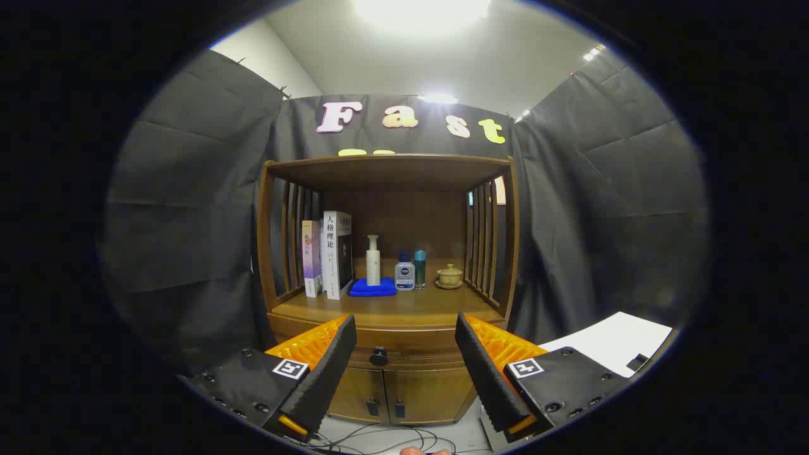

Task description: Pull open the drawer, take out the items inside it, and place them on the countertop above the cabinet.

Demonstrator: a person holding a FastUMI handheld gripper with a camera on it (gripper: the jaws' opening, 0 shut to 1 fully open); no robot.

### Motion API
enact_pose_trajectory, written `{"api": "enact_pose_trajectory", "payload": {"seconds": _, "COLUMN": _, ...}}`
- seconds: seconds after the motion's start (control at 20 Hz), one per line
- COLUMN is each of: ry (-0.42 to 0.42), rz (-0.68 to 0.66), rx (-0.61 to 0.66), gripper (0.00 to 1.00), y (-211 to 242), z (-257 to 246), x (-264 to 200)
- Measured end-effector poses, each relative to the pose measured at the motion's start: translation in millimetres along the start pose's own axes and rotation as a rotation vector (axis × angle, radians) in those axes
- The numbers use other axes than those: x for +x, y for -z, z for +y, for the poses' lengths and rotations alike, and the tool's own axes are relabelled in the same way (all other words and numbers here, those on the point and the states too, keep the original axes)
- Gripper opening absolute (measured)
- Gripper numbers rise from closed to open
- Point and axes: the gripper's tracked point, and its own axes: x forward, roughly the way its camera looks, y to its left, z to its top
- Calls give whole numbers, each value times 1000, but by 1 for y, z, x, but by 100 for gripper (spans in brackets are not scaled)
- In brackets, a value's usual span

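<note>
The gripper (404,354) fingers stand spread, grasping nothing; the drawer knob (378,356) lies centred between them, straight ahead, beyond the tips.

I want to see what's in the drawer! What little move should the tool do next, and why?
Probably ease straight forward. The tool is open, its fingers apart, and the dark drawer knob sits beyond them, roughly between. The drawer looks closed, so the knob must be reached first.

drawer (404,355): brown wood, shut — dark round knob (378,357) at its middle
countertop (385,311): bare wood front strip — just above the drawer
</note>
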Motion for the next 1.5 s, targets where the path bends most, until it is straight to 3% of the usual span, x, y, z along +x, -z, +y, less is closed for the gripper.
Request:
{"api": "enact_pose_trajectory", "payload": {"seconds": 1.0, "ry": 9, "rz": 29, "rx": -9, "gripper": 99, "y": 15, "z": -3, "x": 15}}
{"api": "enact_pose_trajectory", "payload": {"seconds": 1.5, "ry": -12, "rz": 89, "rx": 60, "gripper": 99, "y": 30, "z": 10, "x": 63}}
